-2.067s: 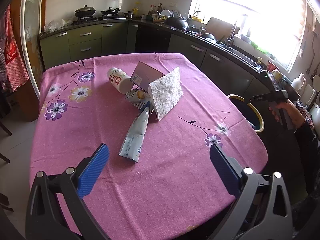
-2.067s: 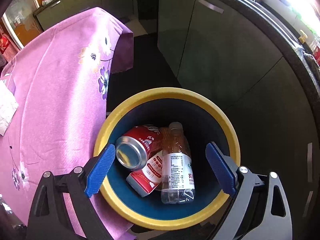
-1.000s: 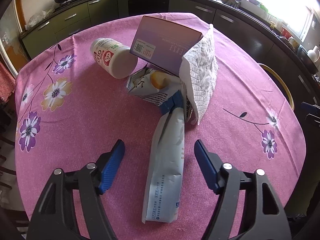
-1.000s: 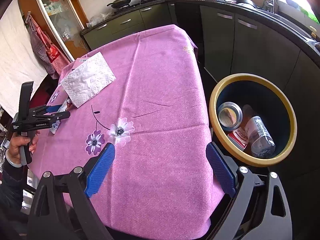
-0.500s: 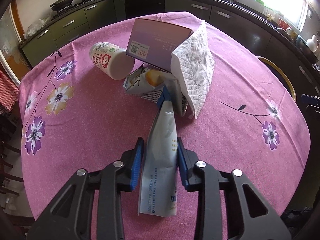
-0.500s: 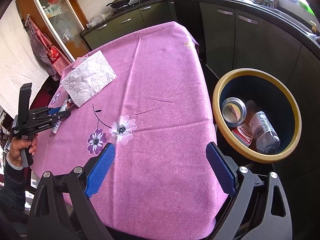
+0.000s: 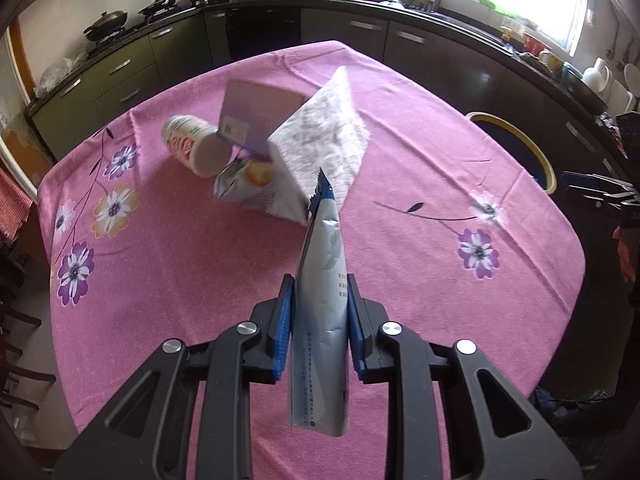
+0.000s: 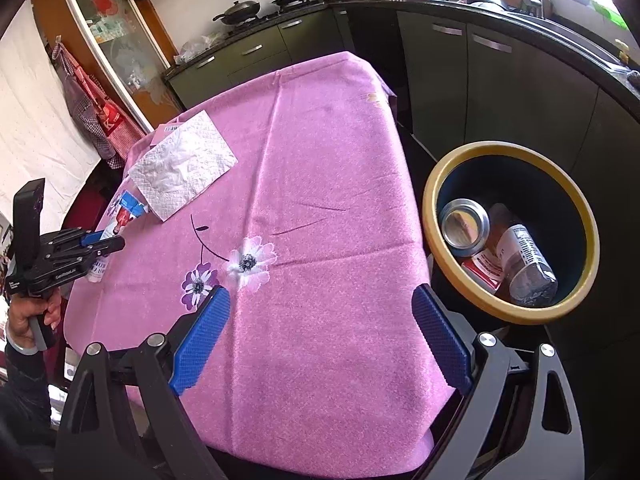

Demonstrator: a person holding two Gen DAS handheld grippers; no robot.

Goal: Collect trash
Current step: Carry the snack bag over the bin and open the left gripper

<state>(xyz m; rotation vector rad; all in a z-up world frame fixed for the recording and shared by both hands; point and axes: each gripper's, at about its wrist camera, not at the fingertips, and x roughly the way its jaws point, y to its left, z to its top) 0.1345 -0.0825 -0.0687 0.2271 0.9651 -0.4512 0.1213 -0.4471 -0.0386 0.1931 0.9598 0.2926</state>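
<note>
The left gripper [image 7: 320, 312] is closing on a silver-blue packet [image 7: 322, 308], pinched between its jaws above the pink tablecloth [image 7: 180, 264]. The right gripper [image 8: 320, 340] hangs spread and empty near the cloth's edge, beside the yellow-rimmed bin [image 8: 436, 184].

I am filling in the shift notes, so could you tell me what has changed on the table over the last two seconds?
The left gripper came in over the long pouch, is closing on it and lifting it off the tablecloth. The right gripper swung from above the bin to the table edge, open. Box, napkin and bottle stayed put.
</note>
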